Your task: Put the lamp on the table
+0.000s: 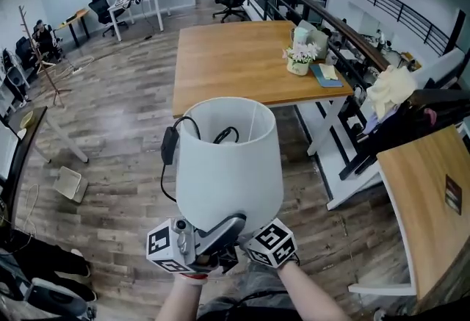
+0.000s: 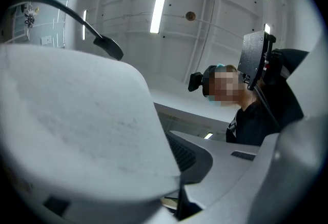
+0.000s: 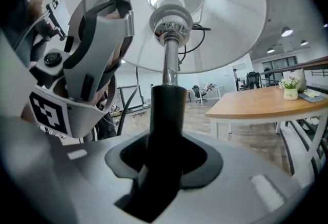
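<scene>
Lamp [image 1: 229,158] and wooden table [image 1: 235,62] are apart. The table, the largest thing, stands on the plank floor [image 1: 110,136] with most of its top bare. The lamp is held in the air over the floor on the table's near side, close to the front edge and touching no part of the table. It is upright, and its white tapered shade [image 3: 205,23] is open at the top, so the head view looks down into it. From below, the right gripper view shows a chrome socket [image 3: 171,18] and a stem [image 3: 166,110] that turns black lower down. The left gripper [image 1: 220,233] comes up at a slant to the shade's lower rim, on the side away from the table. Its jaws are drawn narrowly together on the shade's thin wall, with a dark pad lying against it. The right gripper [image 3: 164,154] sits beneath the shade, also on the side away from the table. Its jaws stand wide and clamp the black part of the stem, one pad on each side. A black cord [image 1: 170,145] with an inline switch hangs down the shade's left side, and a loop of it lies inside the shade. Near the table's right edge stands a small pot of white flowers [image 1: 299,61], and just beside it, closer to that edge, lies a blue book [image 1: 325,75].
</scene>
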